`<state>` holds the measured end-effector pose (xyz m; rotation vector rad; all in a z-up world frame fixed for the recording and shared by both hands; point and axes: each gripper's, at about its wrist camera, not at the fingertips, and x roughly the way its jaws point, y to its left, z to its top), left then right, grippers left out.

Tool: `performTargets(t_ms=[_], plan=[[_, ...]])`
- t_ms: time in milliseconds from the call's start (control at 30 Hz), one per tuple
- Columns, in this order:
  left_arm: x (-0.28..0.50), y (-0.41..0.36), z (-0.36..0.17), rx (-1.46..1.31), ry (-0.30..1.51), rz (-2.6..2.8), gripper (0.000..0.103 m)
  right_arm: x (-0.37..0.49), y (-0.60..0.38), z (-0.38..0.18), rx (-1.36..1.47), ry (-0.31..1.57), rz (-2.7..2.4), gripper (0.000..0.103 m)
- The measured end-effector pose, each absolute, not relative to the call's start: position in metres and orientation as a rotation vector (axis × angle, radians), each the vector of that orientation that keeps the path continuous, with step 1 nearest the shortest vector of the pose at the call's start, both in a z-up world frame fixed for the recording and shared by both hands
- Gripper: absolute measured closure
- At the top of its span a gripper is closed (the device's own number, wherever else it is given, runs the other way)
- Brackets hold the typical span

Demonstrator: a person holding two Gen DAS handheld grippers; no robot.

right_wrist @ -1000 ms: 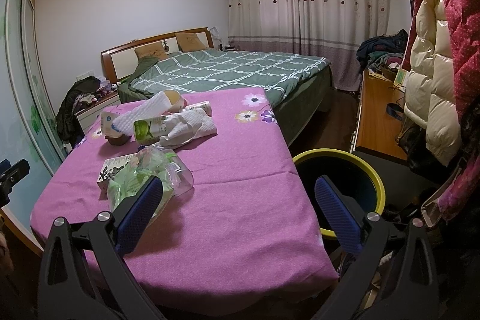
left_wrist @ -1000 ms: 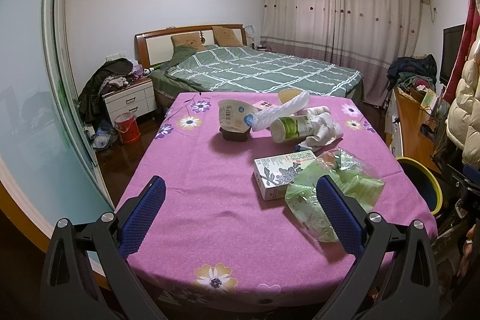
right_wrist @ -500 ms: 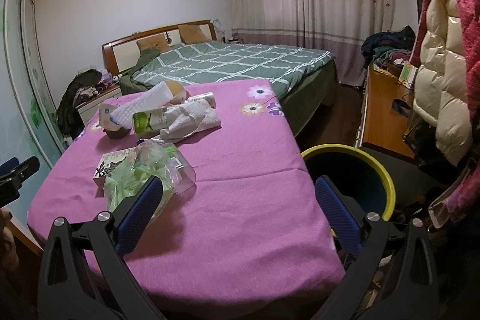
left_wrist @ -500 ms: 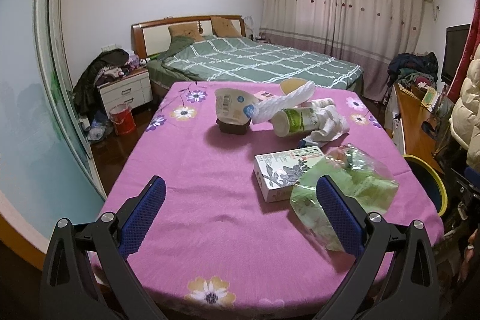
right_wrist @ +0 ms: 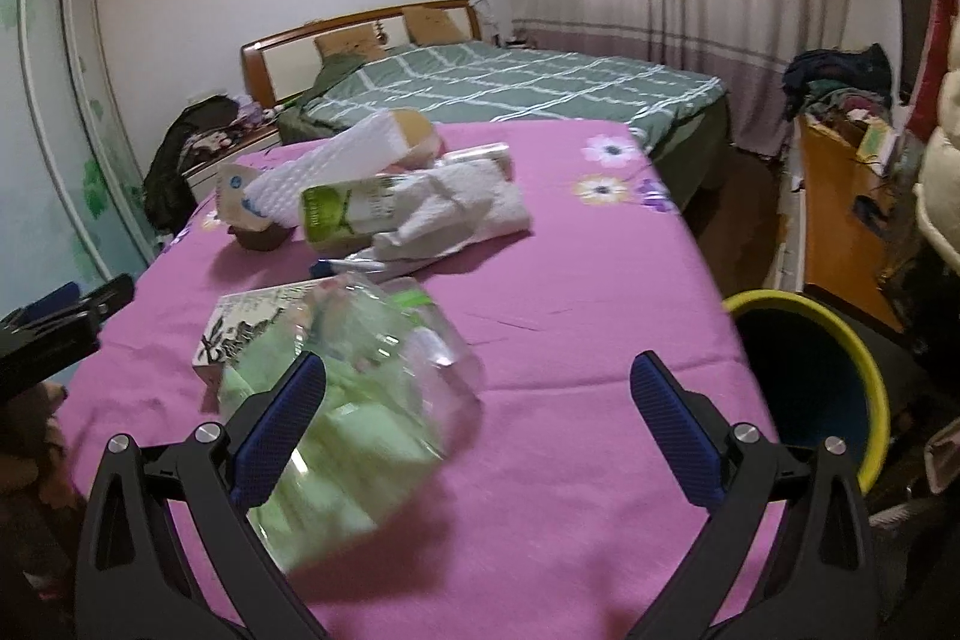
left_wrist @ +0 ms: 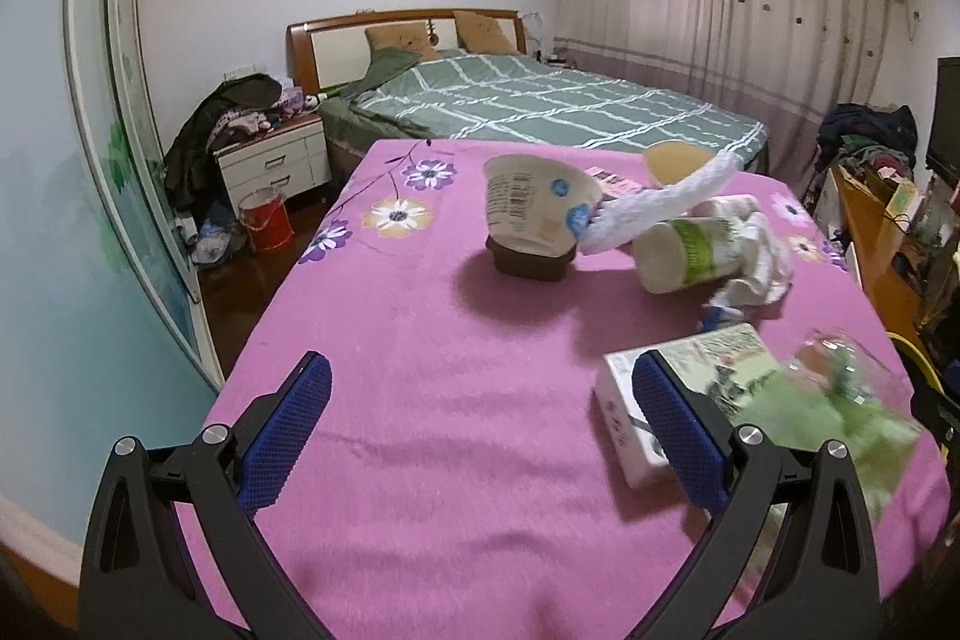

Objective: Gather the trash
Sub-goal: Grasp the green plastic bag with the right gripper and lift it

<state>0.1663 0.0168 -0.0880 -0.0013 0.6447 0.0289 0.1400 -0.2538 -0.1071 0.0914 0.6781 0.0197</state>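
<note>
The clear plastic bag (left_wrist: 840, 400) with green contents is smeared by motion blur in both views — its contents can't be identified. The left gripper's right finger (left_wrist: 678, 424) covers part of the printed box (left_wrist: 708, 370), whose lettering is unreadable. The yellow-rimmed bin (right_wrist: 840, 376) is partly hidden by the table edge — its inside is dark.

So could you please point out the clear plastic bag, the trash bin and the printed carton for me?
clear plastic bag (right_wrist: 360, 400): right wrist view, green-filled middle.
trash bin (right_wrist: 877, 382): right wrist view, yellow rim.
printed carton (left_wrist: 714, 364): left wrist view, top face.
</note>
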Motion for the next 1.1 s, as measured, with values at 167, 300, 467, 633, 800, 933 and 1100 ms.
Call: performTargets(t_ms=[167,300,467,633,800,933,1100], plan=[[0.189,0.019,-0.099,0.003,0.658,0.040,0.004,0.163,-0.234,-0.117,0.077,0.727,0.062,0.009],[0.195,0.018,-0.104,0.015,0.668,0.038,0.004,0.175,-0.229,-0.126,0.086,0.770,0.083,0.033],[0.197,0.020,-0.106,0.013,0.675,0.028,0.004,0.173,-0.231,-0.123,0.108,0.770,0.089,0.062],[0.195,0.018,-0.104,0.004,0.678,0.008,0.004,0.169,-0.232,-0.112,0.127,0.753,0.119,0.076],[0.188,0.014,-0.099,0.018,0.669,-0.003,0.004,0.164,-0.229,-0.101,0.133,0.728,0.153,0.083],[0.182,0.013,-0.091,0.021,0.652,-0.005,0.004,0.159,-0.233,-0.085,0.164,0.686,0.179,0.083],[0.178,0.011,-0.085,0.029,0.638,-0.008,0.004,0.154,-0.244,-0.056,0.202,0.603,0.186,0.083]])
